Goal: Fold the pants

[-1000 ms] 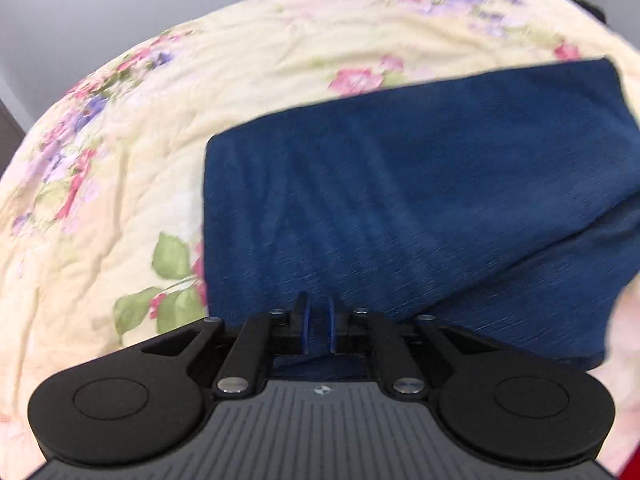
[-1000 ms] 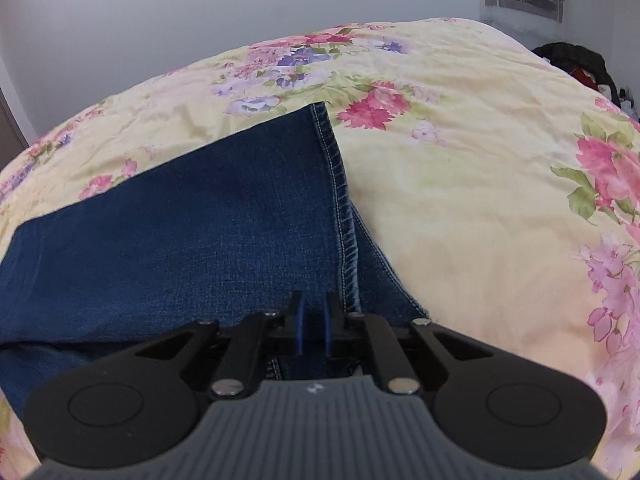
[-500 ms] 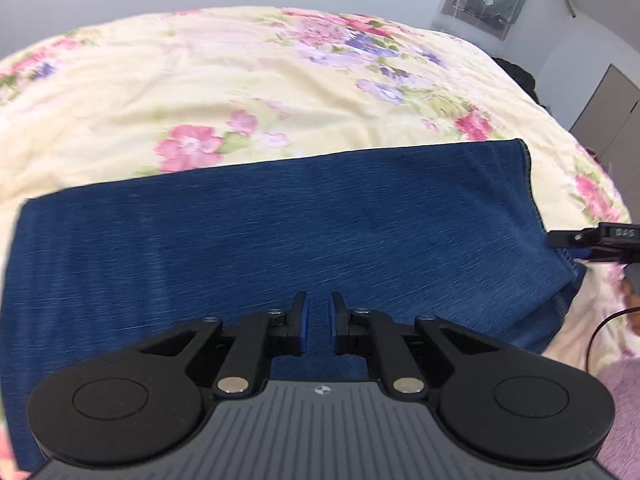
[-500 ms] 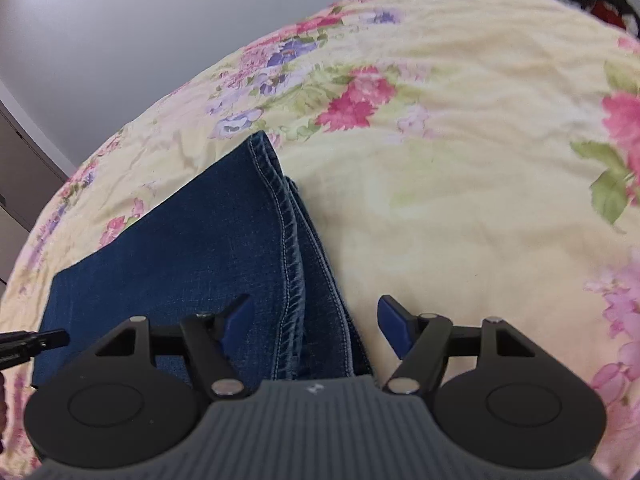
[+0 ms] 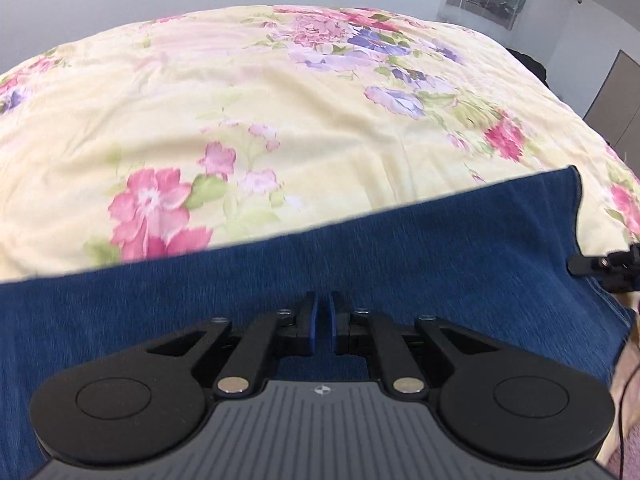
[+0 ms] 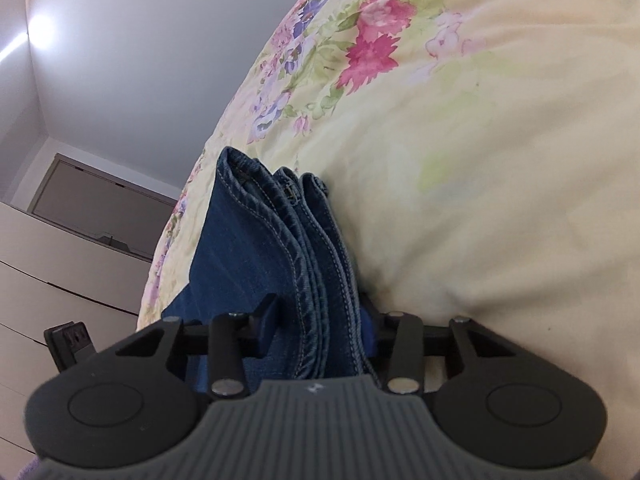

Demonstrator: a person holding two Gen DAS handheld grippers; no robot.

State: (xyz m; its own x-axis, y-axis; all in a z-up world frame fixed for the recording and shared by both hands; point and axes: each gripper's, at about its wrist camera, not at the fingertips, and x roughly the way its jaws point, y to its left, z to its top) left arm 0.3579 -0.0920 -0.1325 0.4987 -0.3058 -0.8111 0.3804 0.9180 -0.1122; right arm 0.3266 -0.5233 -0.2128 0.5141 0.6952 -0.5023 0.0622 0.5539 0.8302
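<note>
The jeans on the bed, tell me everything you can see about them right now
The jeans are dark blue denim with lighter stitching, folded into a flat band lying across the floral yellow bedspread. At one end, stacked stitched hems show several layers. The right gripper has its jaws open on either side of that stack. The left gripper, jaws nearly together with a thin gap, sits over the cloth; whether it touches is unclear.
</note>
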